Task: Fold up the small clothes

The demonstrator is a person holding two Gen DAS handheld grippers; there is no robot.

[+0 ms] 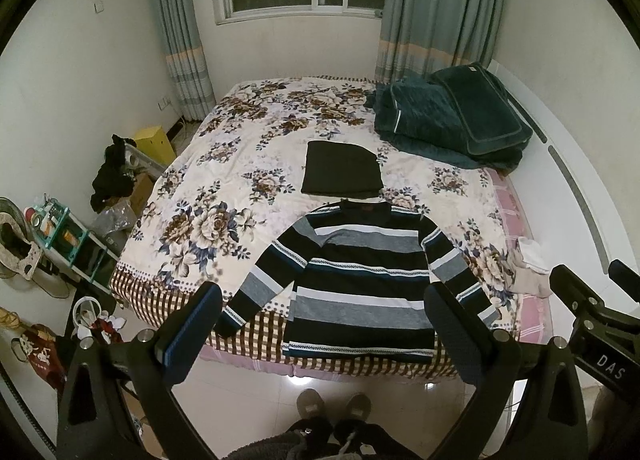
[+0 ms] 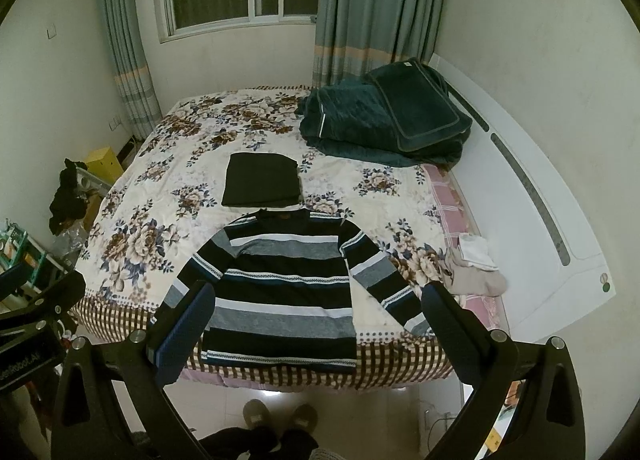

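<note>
A striped black, grey and white sweater [image 1: 360, 280] lies flat on the near edge of the bed, sleeves spread out; it also shows in the right wrist view [image 2: 284, 292]. A folded black garment [image 1: 341, 173] lies just beyond its collar, also in the right wrist view [image 2: 262, 179]. My left gripper [image 1: 324, 300] is open and empty, held above the floor before the sweater's hem. My right gripper [image 2: 320, 300] is open and empty, held at a similar height to the right. A small pile of beige and white clothes [image 1: 528, 268] lies at the bed's right edge [image 2: 476, 268].
The bed [image 1: 224, 163] has a floral cover. Dark green bedding [image 1: 452, 115] is heaped at the far right corner. A white headboard [image 2: 520, 187] runs along the right. Shelves and clutter [image 1: 60, 236] stand on the left. My slippered feet [image 1: 332, 406] are on the tiled floor.
</note>
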